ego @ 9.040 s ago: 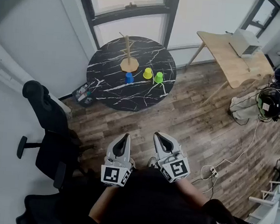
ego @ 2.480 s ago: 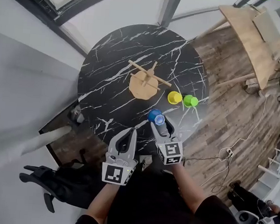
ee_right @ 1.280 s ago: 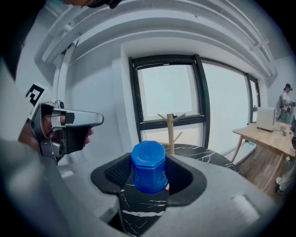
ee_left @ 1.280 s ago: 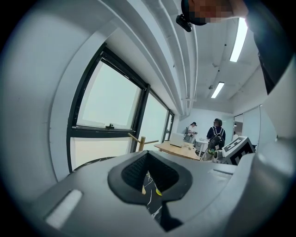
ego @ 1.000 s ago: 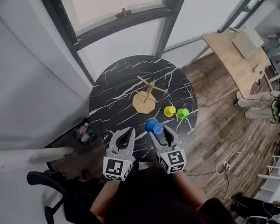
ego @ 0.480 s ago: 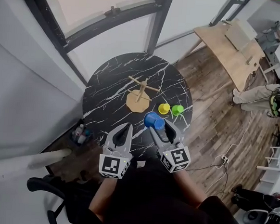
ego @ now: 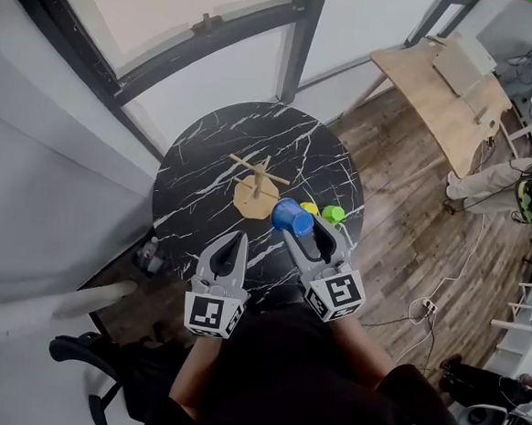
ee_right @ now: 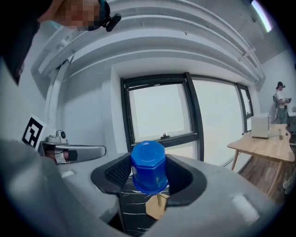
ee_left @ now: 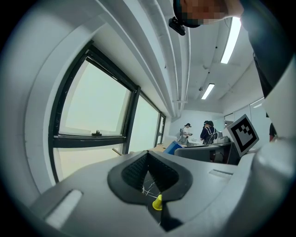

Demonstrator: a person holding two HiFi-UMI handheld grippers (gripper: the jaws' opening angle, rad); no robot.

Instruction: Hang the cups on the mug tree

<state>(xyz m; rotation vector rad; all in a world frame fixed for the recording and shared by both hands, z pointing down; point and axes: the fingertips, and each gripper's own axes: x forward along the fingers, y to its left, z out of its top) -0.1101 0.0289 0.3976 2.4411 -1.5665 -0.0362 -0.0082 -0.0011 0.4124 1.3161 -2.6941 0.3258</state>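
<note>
The table [ego: 195, 179] has a black, marble-look top with white veins and a polished sheen. The mug tree [ego: 253, 197] is pale bare wood, matt. The blue cup [ee_right: 149, 169] is smooth plastic with a soft gloss. The yellow cup [ego: 310, 208] and green cup [ego: 334, 214] look like the same bright plastic. The left gripper [ego: 235, 241] and right gripper [ego: 306, 233] have matt grey plastic shells. The right one's pads [ee_right: 118, 172] are black and finely ribbed. The floor [ego: 411, 228] is brown wood plank.
</note>
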